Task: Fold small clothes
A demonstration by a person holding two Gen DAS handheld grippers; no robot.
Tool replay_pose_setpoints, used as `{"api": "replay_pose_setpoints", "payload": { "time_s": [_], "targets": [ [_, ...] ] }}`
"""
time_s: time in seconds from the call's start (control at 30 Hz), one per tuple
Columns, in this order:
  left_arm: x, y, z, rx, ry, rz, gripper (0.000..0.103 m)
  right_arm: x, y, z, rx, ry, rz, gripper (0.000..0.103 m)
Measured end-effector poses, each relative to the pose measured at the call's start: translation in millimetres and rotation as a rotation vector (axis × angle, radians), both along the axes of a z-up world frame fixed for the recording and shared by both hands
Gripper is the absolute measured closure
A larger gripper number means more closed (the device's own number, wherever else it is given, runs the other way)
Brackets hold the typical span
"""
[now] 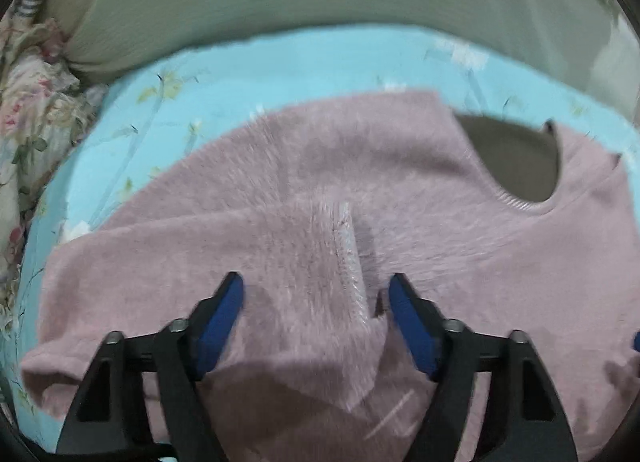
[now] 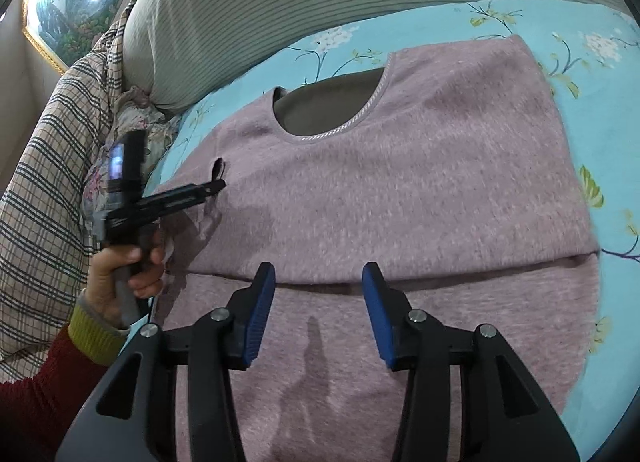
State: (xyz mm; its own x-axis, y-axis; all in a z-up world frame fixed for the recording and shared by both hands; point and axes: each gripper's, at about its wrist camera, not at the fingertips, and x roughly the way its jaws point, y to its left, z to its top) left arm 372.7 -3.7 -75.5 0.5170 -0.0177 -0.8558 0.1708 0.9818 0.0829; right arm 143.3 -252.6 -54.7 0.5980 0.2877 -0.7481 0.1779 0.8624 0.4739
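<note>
The bed, with its blue flowered sheet, carries everything, and the pink fuzzy sweater lies flat across the middle of it, neck opening toward the striped pillow at the head edge. One part is already folded over — you see its straight edge running across the sweater just before your right gripper. This gripper hangs above that edge with jaws spread and nothing between them. Your left gripper is also spread and empty, above a raised crease in the cloth.

For the next fold, I think you should pinch both layers near the side edge of the sweater, not in the middle, and lift with both hands at the same height so the fold stays straight.

The left view is blurred — I cannot tell if the crease is a sleeve cuff or only a wrinkle. The sleeves are not clearly visible, and the near hem is cut off behind the grippers.
</note>
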Motion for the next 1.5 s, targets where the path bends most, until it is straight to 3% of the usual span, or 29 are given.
{"api": "replay_pose_setpoints", "payload": {
  "time_s": [0.03,0.07,0.1,0.2,0.43,0.57,0.8,0.9,1.03,1.23,1.33,1.4,1.5],
  "targets": [
    [1.8,3.4,-3.5,-0.004,0.001,0.005,0.049,-1.8,-2.5,0.6,0.001,-0.001,-0.005,0.056],
    [1.0,8.3,-1.7,-0.022,-0.021,0.006,0.069,-3.9,-4.9,1.4,-0.001,-0.004,-0.012,0.056],
    [0.4,14.3,1.2,-0.031,-0.029,0.013,0.099,-5.2,-6.8,2.4,-0.003,-0.006,-0.017,0.056],
    [-1.8,39.4,15.6,-0.091,-0.057,0.058,0.098,-9.8,-11.2,3.8,-0.001,-0.014,-0.031,0.056],
    [-36.1,109.1,87.2,-0.172,-0.212,0.165,0.098,-17.4,-8.4,12.5,0.016,-0.047,-0.025,0.056],
    [-58.8,103.9,123.8,-0.241,-0.252,0.1,0.098,-19.5,-1.6,17.7,0.029,-0.064,-0.015,0.056],
    [-87.3,25.6,167.9,-0.361,-0.284,-0.133,0.098,-34.4,-11.3,31.0,0.043,-0.108,-0.061,0.056],
    [-88.8,-23.6,155.7,-0.379,-0.243,-0.219,0.098,-43.8,-26.7,31.3,0.063,-0.122,-0.124,0.056],
    [-78.5,-81.2,107.2,-0.396,-0.144,-0.26,0.098,-51.6,-39.3,24.3,0.09,-0.108,-0.163,0.056],
    [-68.4,-131.6,36.9,-0.313,-0.022,-0.289,0.095,-52.2,-47.3,21.5,0.102,-0.099,-0.175,0.056],
    [-77.6,-128.3,26.9,-0.321,0.004,-0.287,0.085,-45.1,-44.9,22.1,0.099,-0.095,-0.16,0.056],
    [-88.1,-114.8,30.8,-0.335,-0.004,-0.274,0.061,-37.3,-40.1,20.8,0.101,-0.092,-0.145,0.056],
    [-108.4,-81.3,39.3,-0.351,-0.053,-0.234,0.052,-20.0,-27.3,15.5,0.123,-0.083,-0.123,0.056]
  ]
}}
